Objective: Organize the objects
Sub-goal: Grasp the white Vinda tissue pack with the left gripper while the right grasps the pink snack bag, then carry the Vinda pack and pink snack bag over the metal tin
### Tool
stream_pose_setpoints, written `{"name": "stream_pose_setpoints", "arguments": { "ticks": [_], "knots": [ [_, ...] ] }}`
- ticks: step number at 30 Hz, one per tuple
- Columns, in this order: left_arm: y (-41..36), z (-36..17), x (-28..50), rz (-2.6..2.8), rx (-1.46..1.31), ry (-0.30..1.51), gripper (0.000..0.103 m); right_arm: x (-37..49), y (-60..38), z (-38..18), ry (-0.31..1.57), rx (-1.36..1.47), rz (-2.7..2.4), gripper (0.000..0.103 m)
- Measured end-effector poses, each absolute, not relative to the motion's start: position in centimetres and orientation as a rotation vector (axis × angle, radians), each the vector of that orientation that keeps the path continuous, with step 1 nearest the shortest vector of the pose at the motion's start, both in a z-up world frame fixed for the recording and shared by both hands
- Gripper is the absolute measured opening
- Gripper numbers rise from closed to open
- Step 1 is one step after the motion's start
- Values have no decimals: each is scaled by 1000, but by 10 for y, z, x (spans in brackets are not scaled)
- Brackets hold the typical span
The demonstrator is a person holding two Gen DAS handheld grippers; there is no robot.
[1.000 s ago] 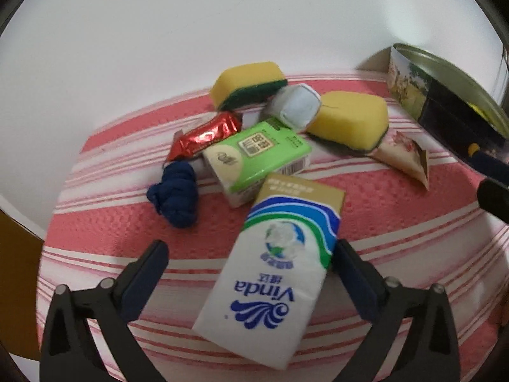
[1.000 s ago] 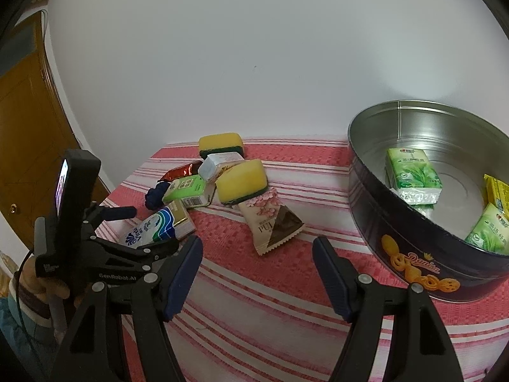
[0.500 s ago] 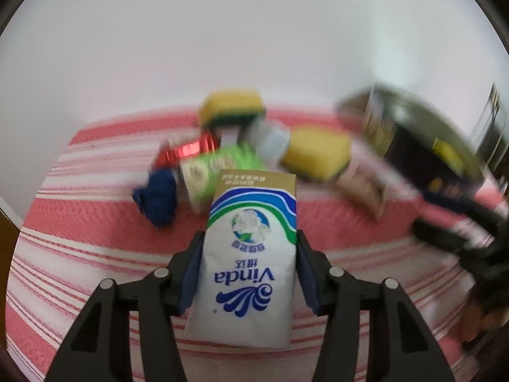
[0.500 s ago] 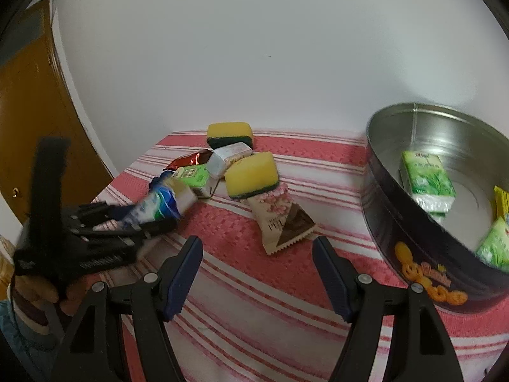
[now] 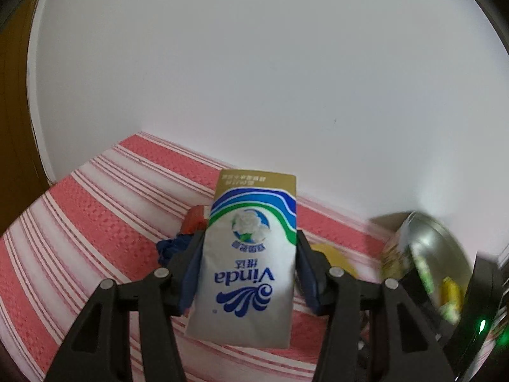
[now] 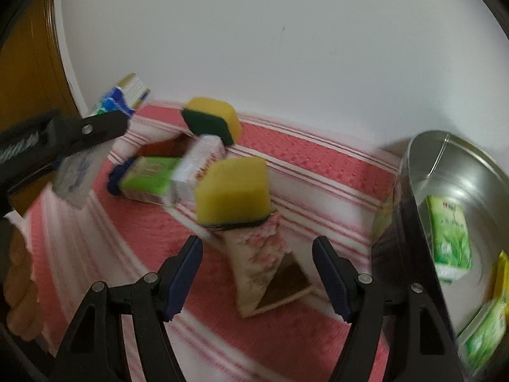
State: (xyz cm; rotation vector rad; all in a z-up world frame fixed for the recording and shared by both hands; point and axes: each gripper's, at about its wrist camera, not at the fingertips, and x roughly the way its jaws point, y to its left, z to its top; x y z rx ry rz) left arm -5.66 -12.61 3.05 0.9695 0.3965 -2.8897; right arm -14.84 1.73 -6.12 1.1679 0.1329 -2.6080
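White tissue pack (image 5: pixel 248 264) clamped in left hand-held gripper (image 5: pixel 249 270).

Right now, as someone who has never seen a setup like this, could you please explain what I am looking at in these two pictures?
There is no robot arm: a person holds a two-finger clamp in each hand, and a fisheye camera on each looks along its fingers. The left wrist view shows the left gripper shut on a white Vinda tissue pack, raised over the striped cloth. The right wrist view shows the right gripper open, holding nothing, over a pink snack packet. Beyond it lie two yellow sponges, a green tissue pack and other small items. At the right stands a round metal tin, with green packs already inside.
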Motion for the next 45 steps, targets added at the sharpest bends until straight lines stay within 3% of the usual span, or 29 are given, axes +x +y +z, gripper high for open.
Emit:
{"name": "stream_pose_setpoints", "arguments": {
  "ticks": [7,11,17,24,31,36,45],
  "knots": [
    [-143,24,-51,-2851,945,430,53,-156,17,-75,191,1232,-2572,70],
    [-144,19,-52,-2848,961,436,53,-143,22,-72,130,1220,-2554,45],
    [-142,16,-49,-2858,929,435,53,-115,39,-65,-23,1135,-2552,44],
    [-130,23,-41,-2929,825,384,53,-67,66,-17,-199,877,-2565,44],
    [-103,33,-26,-3047,680,257,53,-30,89,14,-118,675,-2781,44],
    [-86,36,-22,-3062,658,172,53,-25,110,23,-160,645,-2849,44],
    [-84,37,-22,-3047,647,199,53,-11,116,34,-130,586,-2951,44]
  ]
}}
